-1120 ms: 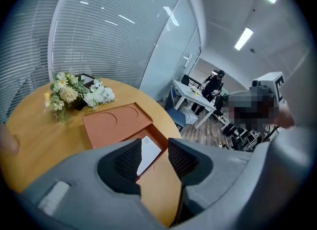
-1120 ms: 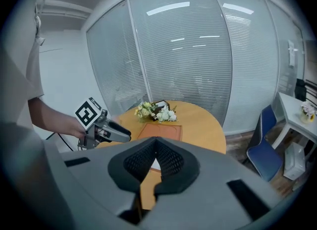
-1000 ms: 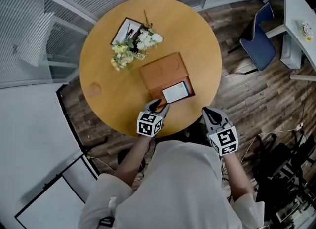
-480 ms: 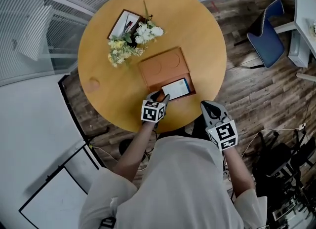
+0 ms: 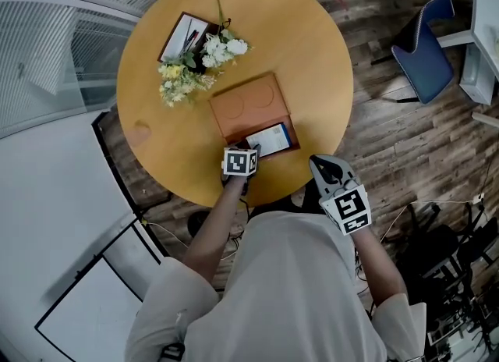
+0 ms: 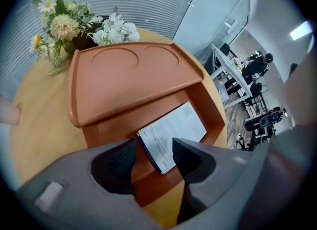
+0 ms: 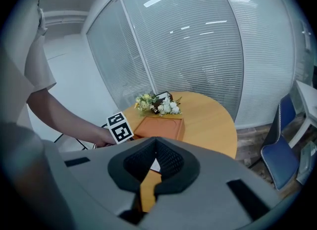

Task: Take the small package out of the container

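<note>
A small white package with a blue edge lies flat in the open near compartment of an orange-brown container on the round wooden table. My left gripper has reached over the container's near wall. In the left gripper view its jaws are opening, and the near corner of the package lies between them with a gap to the pads. My right gripper hovers off the table's near edge. In the right gripper view it is shut on nothing.
A bunch of white and yellow flowers and a framed card lie behind the container. The container's far half is a raised tray with two round hollows. A blue chair stands on the wood floor at right.
My left gripper has moved forward over the container's near wall to the package's corner, and its jaws stand wider. The right gripper has hardly moved.
</note>
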Demonstrator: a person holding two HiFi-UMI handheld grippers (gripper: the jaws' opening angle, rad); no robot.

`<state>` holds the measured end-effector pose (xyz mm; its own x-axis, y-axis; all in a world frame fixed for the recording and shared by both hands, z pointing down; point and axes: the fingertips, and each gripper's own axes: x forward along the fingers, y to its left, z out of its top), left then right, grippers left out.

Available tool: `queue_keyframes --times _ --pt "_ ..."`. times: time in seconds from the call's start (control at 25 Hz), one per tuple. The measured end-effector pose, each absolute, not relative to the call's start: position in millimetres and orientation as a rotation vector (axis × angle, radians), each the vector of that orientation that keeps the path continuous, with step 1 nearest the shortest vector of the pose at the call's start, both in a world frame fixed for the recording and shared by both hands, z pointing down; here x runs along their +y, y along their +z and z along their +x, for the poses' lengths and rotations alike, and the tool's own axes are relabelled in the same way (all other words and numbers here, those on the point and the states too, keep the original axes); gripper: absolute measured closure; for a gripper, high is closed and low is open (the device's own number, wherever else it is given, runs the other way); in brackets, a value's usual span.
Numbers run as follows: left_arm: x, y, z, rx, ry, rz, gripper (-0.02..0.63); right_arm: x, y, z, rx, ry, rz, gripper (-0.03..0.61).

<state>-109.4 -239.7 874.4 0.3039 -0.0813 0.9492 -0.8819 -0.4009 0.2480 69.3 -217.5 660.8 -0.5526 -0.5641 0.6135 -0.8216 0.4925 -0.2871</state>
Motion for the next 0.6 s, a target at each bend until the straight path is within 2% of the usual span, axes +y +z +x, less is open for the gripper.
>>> queue_keyframes --times 0.24,0.4,0.6 --pt "-238 888 -105 -0.851 1.215 1.675 0.391 -226 659 83 -2.305 0.776 1.134 0.575" --pt "-231 895 -105 -0.798 1.338 1.652 0.388 -226 660 91 -2.303 0.782 1.126 0.575" --pt "-233 894 -89 -0.795 1.262 1.657 0.388 -222 661 102 -2.308 0.772 1.106 0.575"
